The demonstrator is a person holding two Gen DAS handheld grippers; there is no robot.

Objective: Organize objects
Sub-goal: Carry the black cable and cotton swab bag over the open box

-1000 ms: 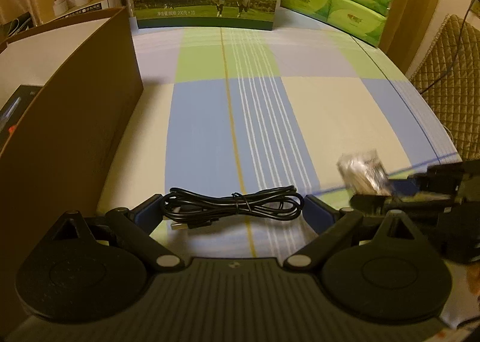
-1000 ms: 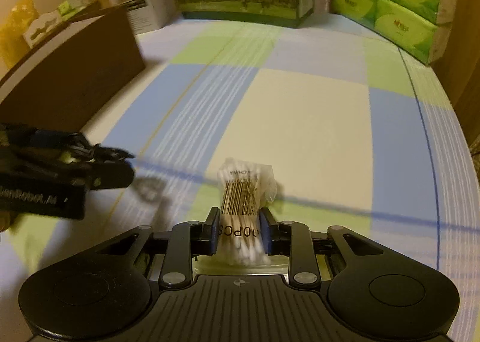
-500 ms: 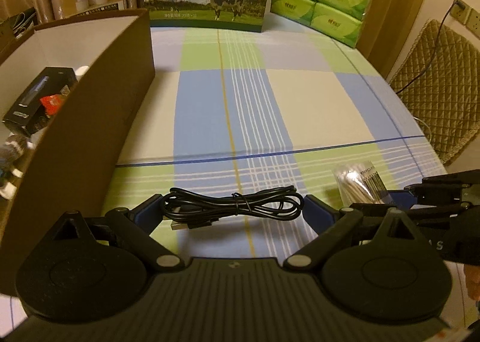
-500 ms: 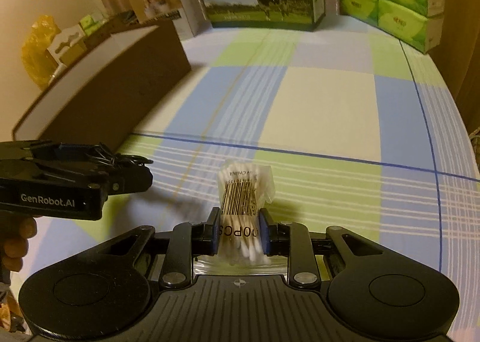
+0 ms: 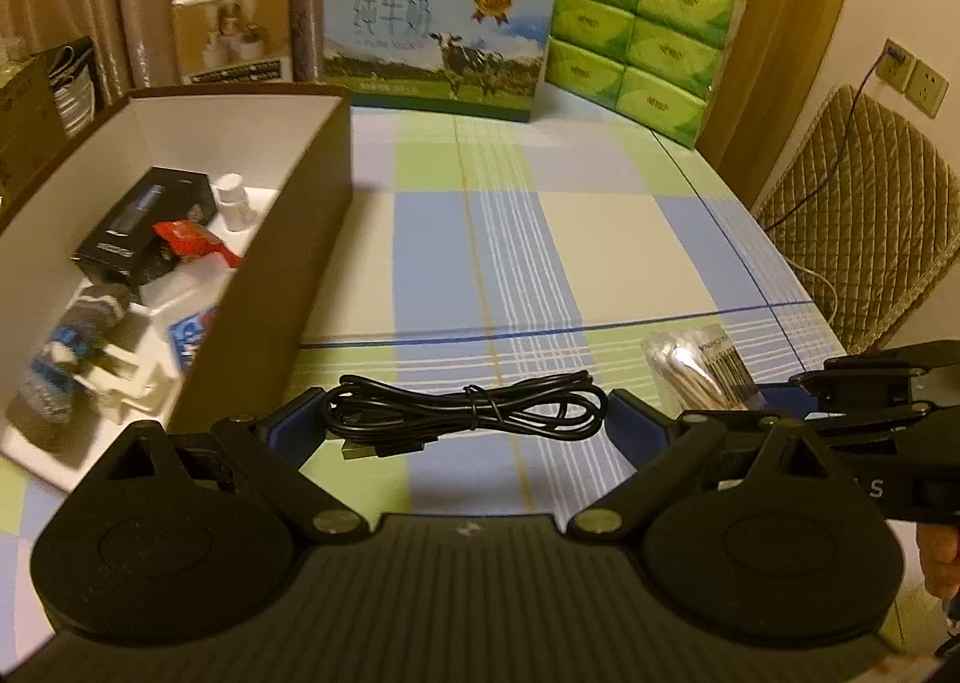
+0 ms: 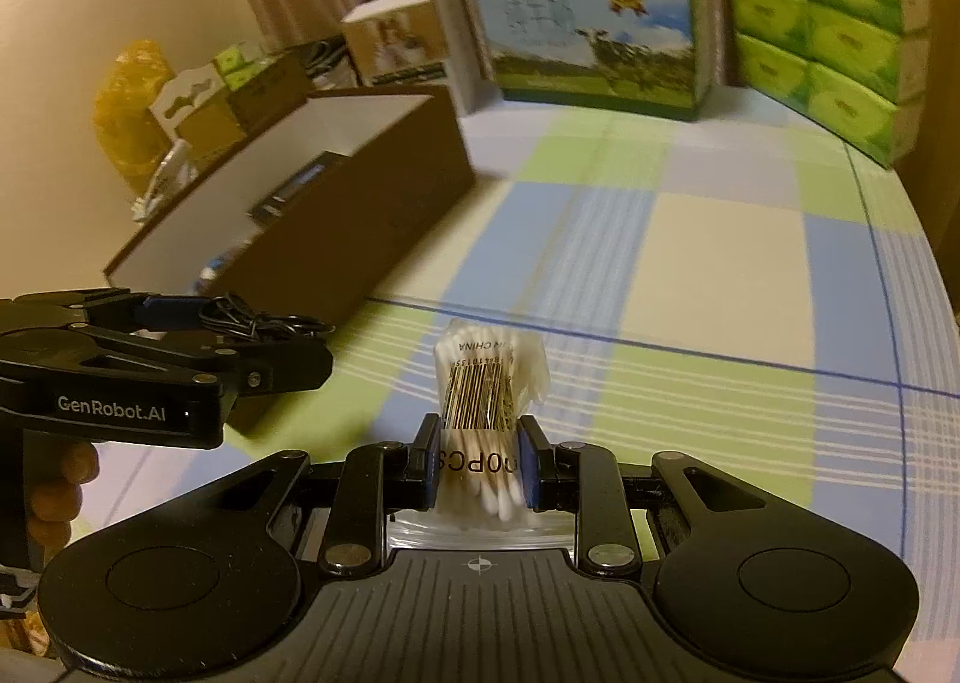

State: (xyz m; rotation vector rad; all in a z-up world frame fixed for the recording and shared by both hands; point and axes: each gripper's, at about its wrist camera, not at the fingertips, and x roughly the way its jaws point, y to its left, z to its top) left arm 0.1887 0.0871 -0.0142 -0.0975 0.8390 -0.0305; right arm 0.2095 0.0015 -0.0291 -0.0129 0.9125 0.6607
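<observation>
My left gripper [image 5: 465,422] is shut on a coiled black USB cable [image 5: 468,404], held lengthwise between its blue pads above the checked tablecloth. It also shows in the right wrist view [image 6: 198,323], with the cable [image 6: 258,322] in it. My right gripper [image 6: 478,461] is shut on a clear bag of cotton swabs [image 6: 483,383] with a barcode label. The bag shows at the right of the left wrist view [image 5: 699,368]. A brown open box [image 5: 288,239] with white inside stands at the left, beside the left gripper, and shows in the right wrist view [image 6: 360,215].
The box holds a black carton [image 5: 144,221], a white bottle [image 5: 231,200], a red packet [image 5: 189,239] and other small things. A milk carton case [image 5: 438,56], green tissue packs [image 5: 648,53] and a white box [image 5: 231,35] line the table's far edge. A quilted chair [image 5: 858,203] stands right.
Both grippers have risen and tilted up with their loads, so the inside of the brown box and the far wall now show. The grips are unchanged.
</observation>
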